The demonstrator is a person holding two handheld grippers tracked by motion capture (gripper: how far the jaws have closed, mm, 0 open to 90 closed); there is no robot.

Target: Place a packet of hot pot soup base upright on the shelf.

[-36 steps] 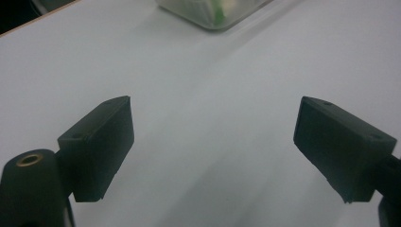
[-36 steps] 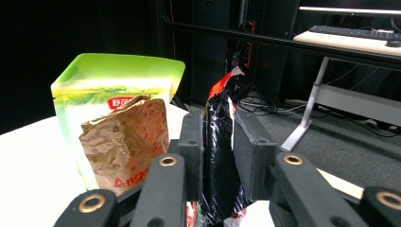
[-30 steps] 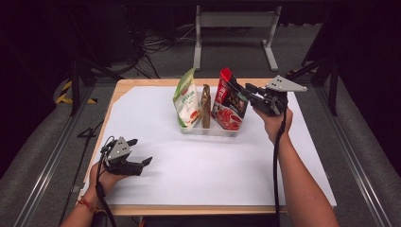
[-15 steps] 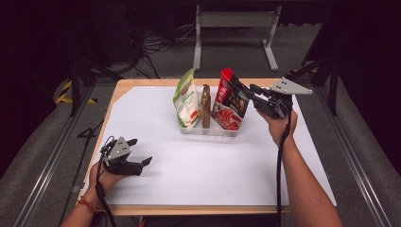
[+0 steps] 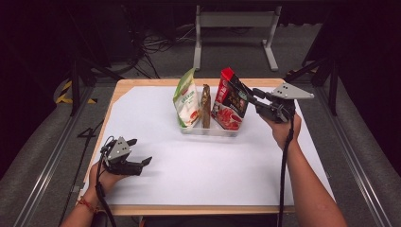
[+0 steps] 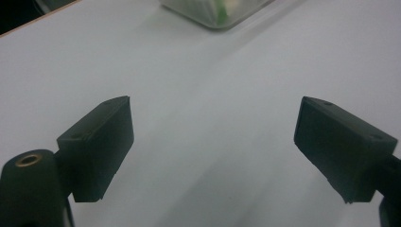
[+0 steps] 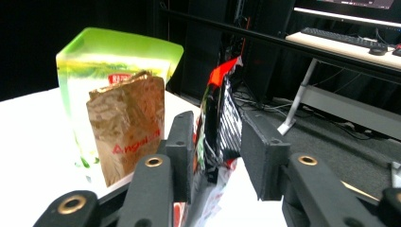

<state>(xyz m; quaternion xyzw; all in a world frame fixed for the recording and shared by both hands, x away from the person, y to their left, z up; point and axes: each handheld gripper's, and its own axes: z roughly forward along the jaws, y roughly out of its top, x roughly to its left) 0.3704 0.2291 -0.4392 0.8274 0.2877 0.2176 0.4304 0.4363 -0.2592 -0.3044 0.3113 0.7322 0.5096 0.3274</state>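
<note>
Overhead, a wooden desk [image 5: 142, 85] stands in a dark room, almost wholly covered by a white sheet [image 5: 198, 161]. Grey floor runs round it, with black-and-yellow tape [image 5: 64, 92] at the far left, a tangle of cables [image 5: 156, 45] behind and a pale metal stand [image 5: 234, 21] beyond the far edge. In the right gripper view a keyboard [image 7: 347, 40] lies on a shelf in the dim background.

A clear tray [image 5: 208, 130] sits on the far middle of the sheet, holding three upright packets: a green pouch [image 5: 186, 99], a brown packet [image 5: 206, 106] and a red-and-black bag [image 5: 231, 99]. The right gripper [image 5: 248, 92] reaches in from the right at the bag's upper edge; its jaws have just been opening, and the bag [image 7: 222, 123] stands between them with a gap on one side, so the pads no longer pinch it. The left gripper [image 5: 139, 151] rests low at the near left of the sheet, well apart from the tray, jaws spread wide with nothing between them.
</note>
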